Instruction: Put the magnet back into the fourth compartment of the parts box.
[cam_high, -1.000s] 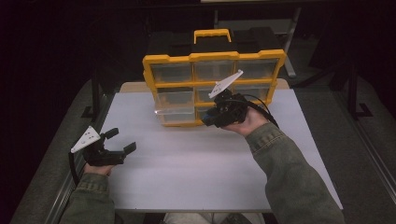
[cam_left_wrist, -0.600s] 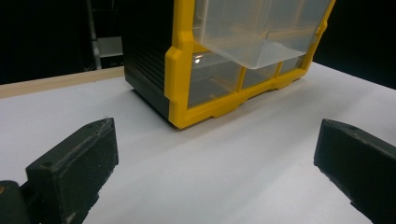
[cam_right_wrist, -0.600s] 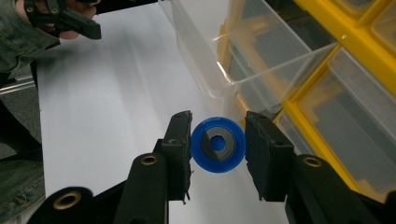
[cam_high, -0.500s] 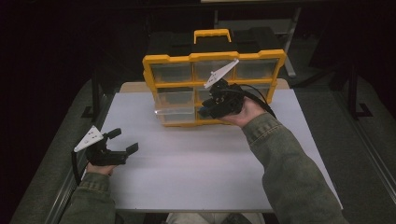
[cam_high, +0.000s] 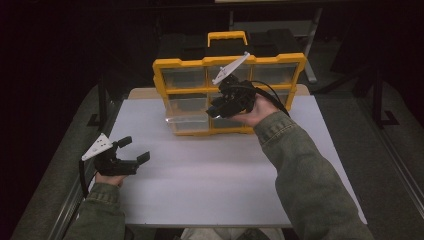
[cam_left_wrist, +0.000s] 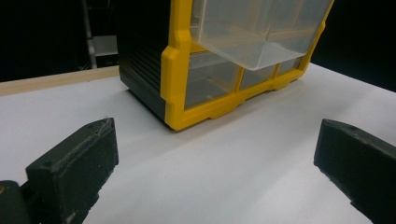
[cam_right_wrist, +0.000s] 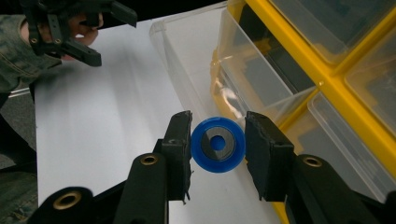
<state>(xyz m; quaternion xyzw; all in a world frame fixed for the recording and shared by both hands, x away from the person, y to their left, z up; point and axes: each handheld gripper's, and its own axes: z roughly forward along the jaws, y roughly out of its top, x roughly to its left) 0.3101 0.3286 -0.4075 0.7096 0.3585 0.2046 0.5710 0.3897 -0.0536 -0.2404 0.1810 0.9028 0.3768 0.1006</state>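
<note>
Between the two black fingers of my right gripper (cam_right_wrist: 218, 144) I hold a blue ring (cam_right_wrist: 218, 145), a round flat piece of smooth plastic with a grey metal centre and a small dark hole. Both fingers (cam_right_wrist: 180, 140) press on its rim, one on each side, so this gripper is closed on the ring. Their inner pads look rough and matte, and brass rivets show lower on the arms.

Just beyond the ring, past my fingertips, stands a clear plastic drawer (cam_right_wrist: 205, 70), pulled out from the organizer (cam_high: 170, 75). It is thin and glossy, with a rounded rim, and the white table (cam_right_wrist: 102, 121) shows through it. The ring hangs just beside its front wall; I cannot tell if it touches. The organizer has a yellow frame with a black body, a yellow handle (cam_high: 227, 36) on top, and rows of transparent drawers.

My left gripper (cam_high: 131, 151) is well apart from the organizer, low over the table near its left edge, in my left hand (cam_high: 111, 177). Its jaws are spread wide with nothing between them. In the left gripper view, these blocky, dull black fingers (cam_left_wrist: 77, 163) frame the smooth white table, with the organizer's yellow corner and the pulled-out drawer ahead of them.
</note>
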